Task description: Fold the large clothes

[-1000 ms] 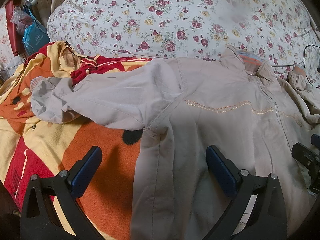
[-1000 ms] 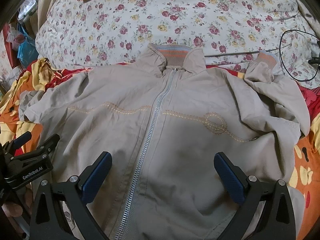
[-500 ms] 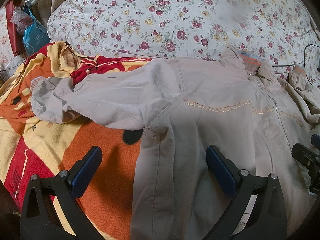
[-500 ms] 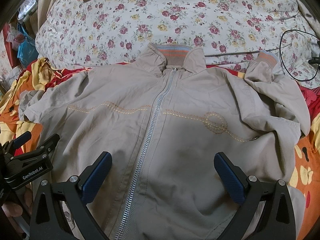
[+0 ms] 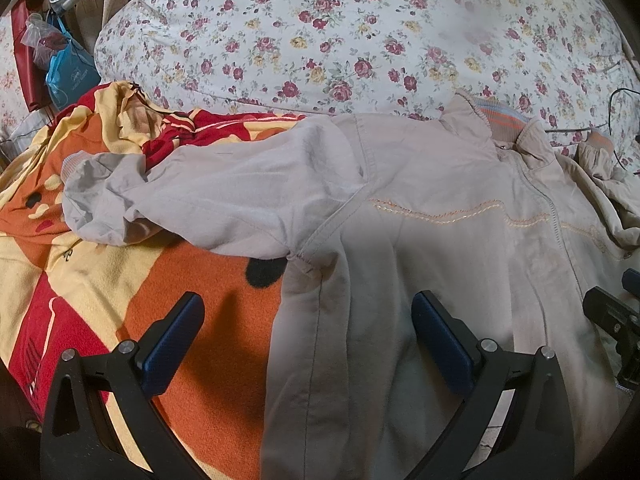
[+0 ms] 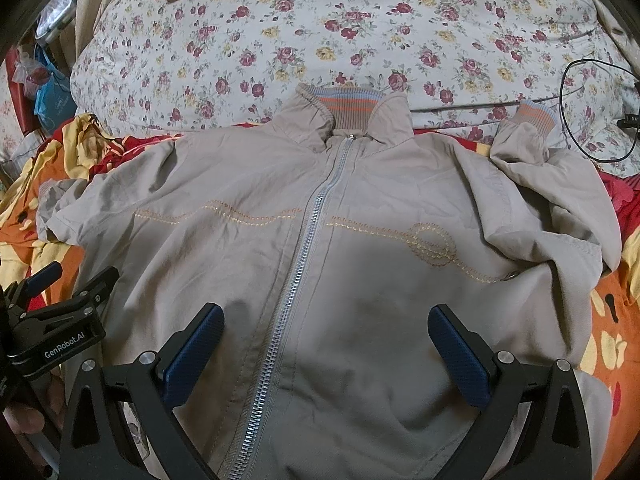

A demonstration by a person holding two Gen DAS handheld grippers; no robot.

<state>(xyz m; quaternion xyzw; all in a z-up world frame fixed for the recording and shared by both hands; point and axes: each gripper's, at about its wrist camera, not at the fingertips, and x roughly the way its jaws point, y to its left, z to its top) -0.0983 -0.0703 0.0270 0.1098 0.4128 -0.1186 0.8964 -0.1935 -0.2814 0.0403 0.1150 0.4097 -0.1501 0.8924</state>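
Note:
A beige zip-up jacket (image 6: 360, 248) lies front up on the bed, zipped, collar toward the pillow. One sleeve (image 5: 208, 196) stretches out left across the blanket, crumpled at the cuff. The other sleeve (image 6: 536, 184) is bent back beside the right shoulder, its striped cuff near the pillow. My left gripper (image 5: 306, 322) hovers open above the jacket's left side seam, nothing between its blue pads. My right gripper (image 6: 326, 334) hovers open above the lower front, just right of the zipper (image 6: 304, 264). The left gripper (image 6: 60, 304) also shows at the right wrist view's left edge.
An orange, red and yellow blanket (image 5: 120, 272) covers the bed under the jacket. A large floral pillow (image 6: 360, 32) lies behind the collar. A black cable (image 6: 580, 80) loops on the pillow at right. Bags (image 5: 64, 68) stand beyond the bed's far left corner.

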